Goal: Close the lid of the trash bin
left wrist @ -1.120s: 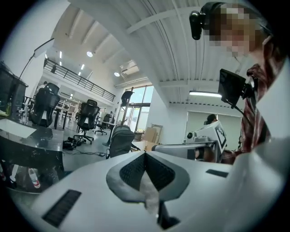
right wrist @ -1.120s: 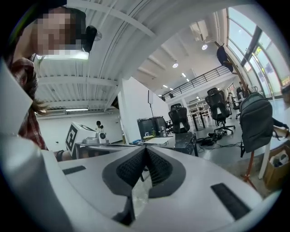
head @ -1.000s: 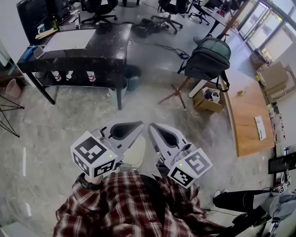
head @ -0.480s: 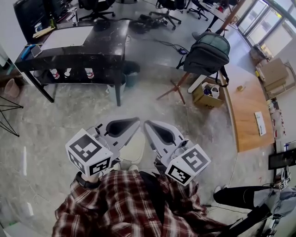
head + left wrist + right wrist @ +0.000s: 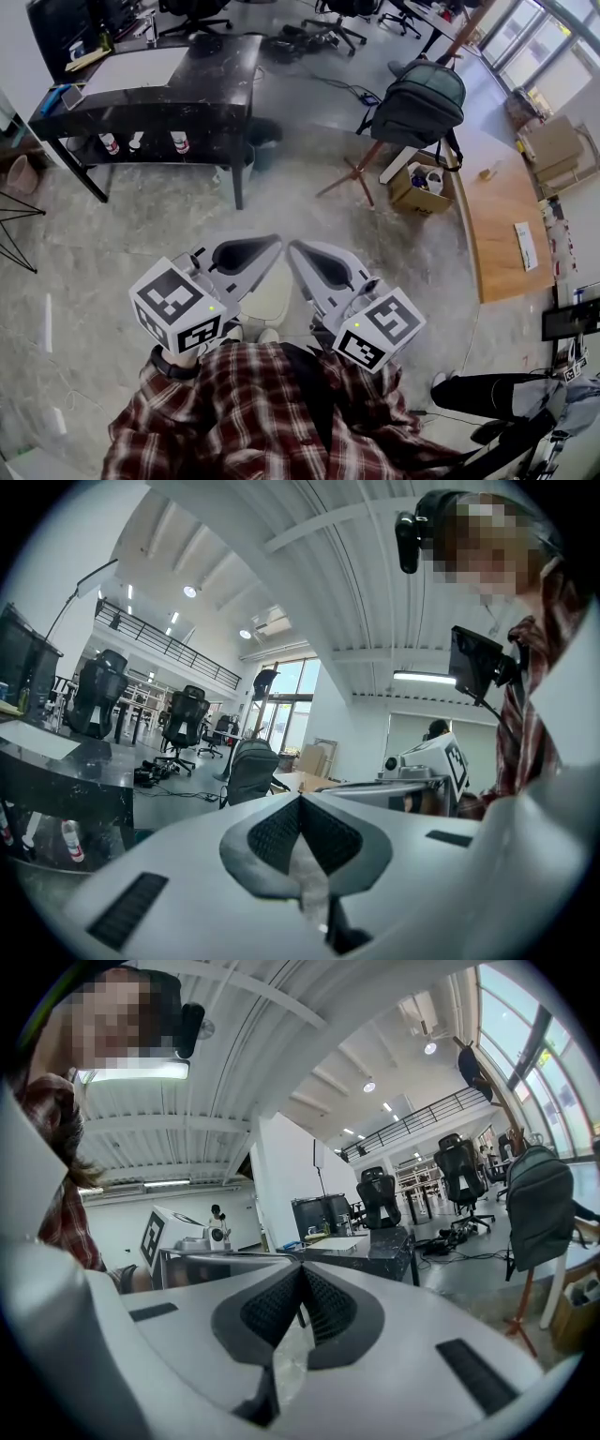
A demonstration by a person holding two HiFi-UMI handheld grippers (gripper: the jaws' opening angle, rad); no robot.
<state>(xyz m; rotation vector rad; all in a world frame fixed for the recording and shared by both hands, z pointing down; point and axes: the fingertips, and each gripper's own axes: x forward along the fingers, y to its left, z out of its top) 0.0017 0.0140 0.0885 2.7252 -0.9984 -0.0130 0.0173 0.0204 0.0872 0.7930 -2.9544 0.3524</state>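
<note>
I hold both grippers close against my chest, tips pointing forward over the floor. My left gripper (image 5: 275, 243) has its jaws pressed together, the ribbed pads meeting with nothing between them. My right gripper (image 5: 293, 249) is the same, pads together and empty.

The only thing I can take for the trash bin is a dark bin (image 5: 265, 139) on the floor by the near leg of the black table (image 5: 187, 89), well apart from both grippers. It is too small and shadowed for me to make out a lid or how it stands. A pale rounded shape (image 5: 270, 298) also lies on the floor just under the two gripper tips. I cannot tell what it is.

I judge this to be the very start, the approach, with the lid not yet touched. The next move calls for walking up to the bin and lowering a gripper to it. I would then find the lid's free edge and press or swing it down with a gripper's tip.
</note>
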